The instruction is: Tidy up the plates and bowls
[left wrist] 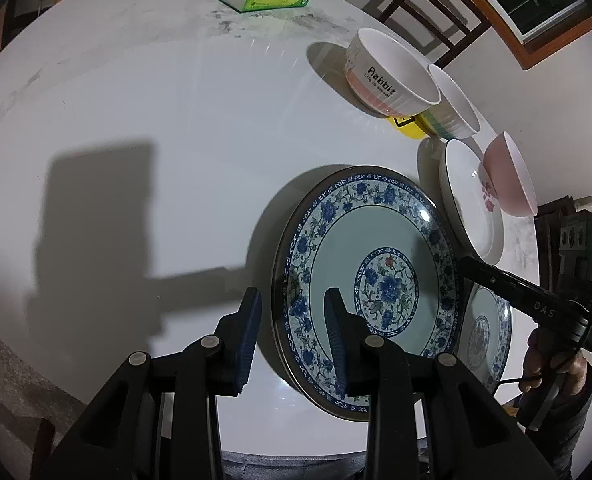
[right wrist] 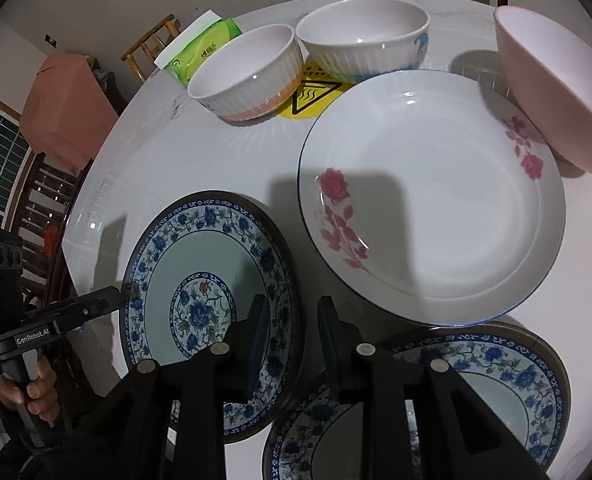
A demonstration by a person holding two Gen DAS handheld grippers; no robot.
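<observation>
Left tool (left wrist: 291, 320) spread, straddling the near rim of the blue-floral plate (left wrist: 376, 280) on the table (left wrist: 175, 120) — not pinching. Right tool (right wrist: 291, 332) spread too, empty. Plate looks glazed, stiff, slippery, breakable — grip rim deep, lift level.

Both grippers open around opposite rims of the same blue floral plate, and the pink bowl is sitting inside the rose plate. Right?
Not quite: the pink bowl stands on the table beside the rose plate, behind its far rim, not inside it; the right wrist view shows this. The rest holds: left gripper and right gripper are open around the blue floral plate.
</observation>
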